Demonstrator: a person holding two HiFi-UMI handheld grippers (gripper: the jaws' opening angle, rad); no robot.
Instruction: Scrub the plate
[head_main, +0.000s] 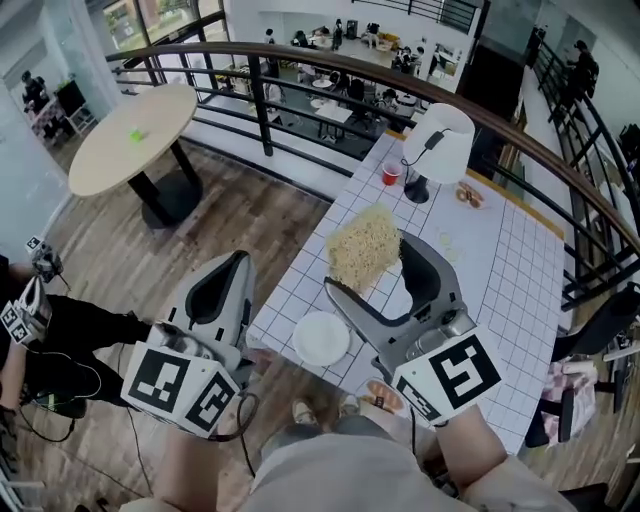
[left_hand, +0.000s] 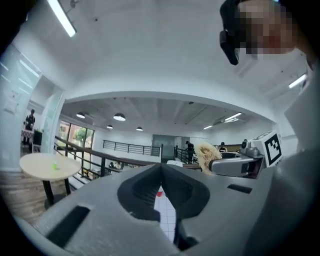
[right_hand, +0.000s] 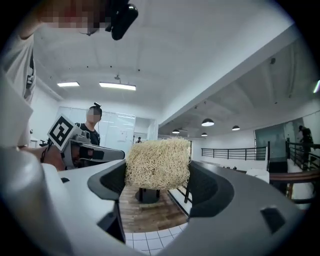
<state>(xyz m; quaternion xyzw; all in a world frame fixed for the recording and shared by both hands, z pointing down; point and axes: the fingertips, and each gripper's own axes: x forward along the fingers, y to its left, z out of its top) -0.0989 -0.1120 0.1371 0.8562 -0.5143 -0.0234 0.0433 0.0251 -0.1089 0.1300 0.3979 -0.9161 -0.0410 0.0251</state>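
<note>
**A:** What worries us most is the plate (head_main: 322, 338). It's lying loose on the white tiled table (head_main: 500, 270), close to the near edge, and nothing is pinning it. If we come down and scrub sideways, we reckon it skates across the tiles and maybe off the edge.

**B:** Agreed, and the tool has its own risk. The right gripper (right_hand: 158, 172) has its jaws spread wide and clamped on the straw-coloured scrubber (head_main: 360, 243), one pad on each side. The fibre block sticks up above the jaws. It looks soft and springy, so a hard push on the plate could roll it out of the pinch.

**A:** The scrubber isn't touching anything but those jaws. It's held up in the air, with the plate down below it and a bit to the left in the head view.

**B:** The left gripper (left_hand: 161, 167) has its jaws pressed together with nothing between them. It's also off the table, out past the near edge, so it isn't helping yet. We'd guess it needs to hold the rim before any real scrubbing.

**A:** Further out, the red cup (head_main: 391, 173) and white lamp (head_main: 440, 140) sit at the far end, well apart from all this.
</note>
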